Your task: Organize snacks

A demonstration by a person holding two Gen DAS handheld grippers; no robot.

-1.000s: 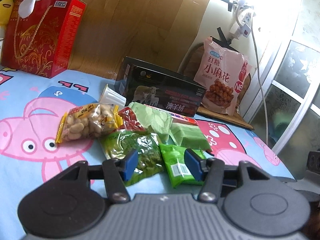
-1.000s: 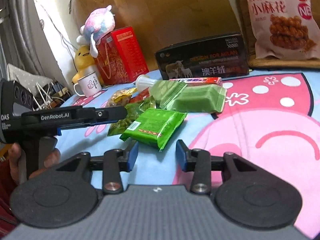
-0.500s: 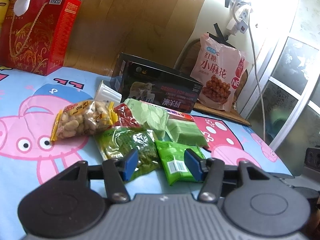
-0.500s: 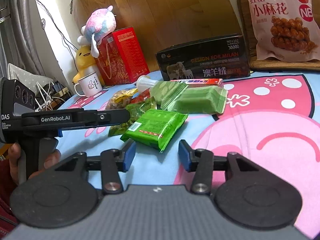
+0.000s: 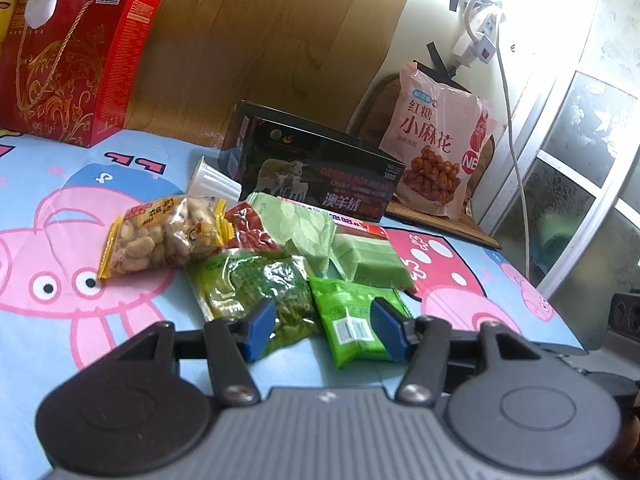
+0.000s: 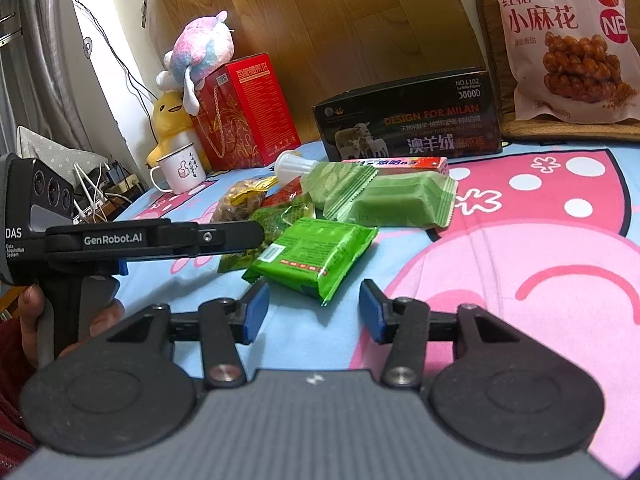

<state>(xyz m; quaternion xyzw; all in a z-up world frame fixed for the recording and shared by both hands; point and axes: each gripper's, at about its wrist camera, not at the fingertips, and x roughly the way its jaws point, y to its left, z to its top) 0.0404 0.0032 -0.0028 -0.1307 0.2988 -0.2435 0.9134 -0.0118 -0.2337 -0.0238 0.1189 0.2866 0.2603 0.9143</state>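
Widening since a moment ago: right gripper [image 6: 313, 311], jaws opening, nothing between them. Left wrist view: left gripper [image 5: 322, 329] hovering with jaws parted and opening, empty, over the bright green snack packet [image 5: 352, 322] on the cartoon pig sheet [image 5: 48, 322]. Right wrist view: lying just ahead of the right jaws, bright green snack packet [image 6: 316, 254], long axis slanting up-right; judging both nearly equally near.

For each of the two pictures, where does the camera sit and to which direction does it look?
Left wrist: on the left gripper, looking across the snack pile to the black box; only its blue fingers show.
Right wrist: on the right gripper, facing the bright green packet; the left gripper and a hand show.
Shared: bright green packet, black box, red gift box.
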